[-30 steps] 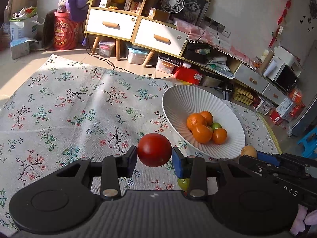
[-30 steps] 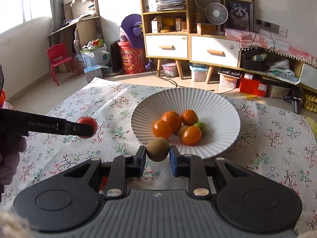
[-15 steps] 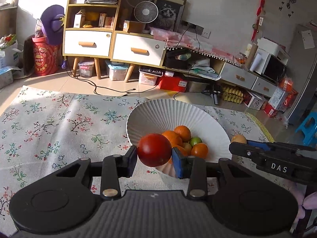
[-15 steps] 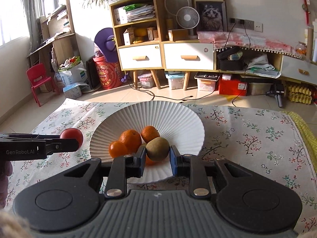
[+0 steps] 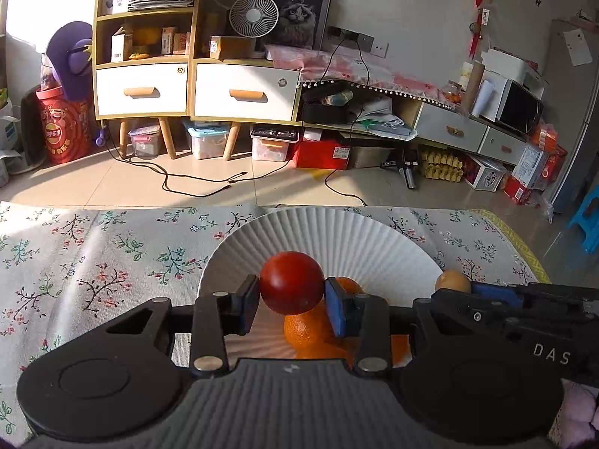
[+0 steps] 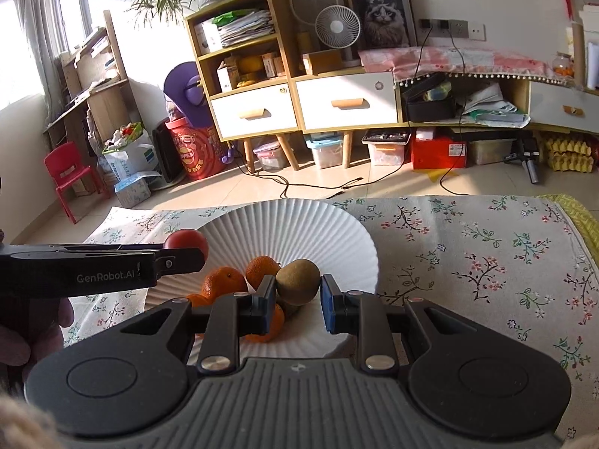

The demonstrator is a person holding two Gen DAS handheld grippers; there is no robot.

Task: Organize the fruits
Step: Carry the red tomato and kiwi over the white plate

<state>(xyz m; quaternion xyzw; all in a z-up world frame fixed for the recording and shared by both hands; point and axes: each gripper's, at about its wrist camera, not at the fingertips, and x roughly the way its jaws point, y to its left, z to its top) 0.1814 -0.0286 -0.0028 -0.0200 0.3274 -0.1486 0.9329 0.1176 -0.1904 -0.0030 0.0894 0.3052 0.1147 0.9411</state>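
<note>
Above tablecloth [image 6: 468,247], both grippers (tomato [image 5: 291,282] left, kiwi [image 6: 298,281] right) tilt over bowl [image 6: 299,224].

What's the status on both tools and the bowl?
Left tool shut on tomato. Right tool shut on kiwi. Both over bowl; oranges below.

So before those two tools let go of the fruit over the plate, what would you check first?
1. Left tool grips the red fruit: ok.
2. Right tool grips the brown kiwi: ok.
3. Both fruits are over the white plate: ok.
4. Bare plate to land on: ok, its far half is free.
5. Oranges directly below the fruits: not ok, a drop may knock them.
6. Height above the plate: cannot tell.
</note>
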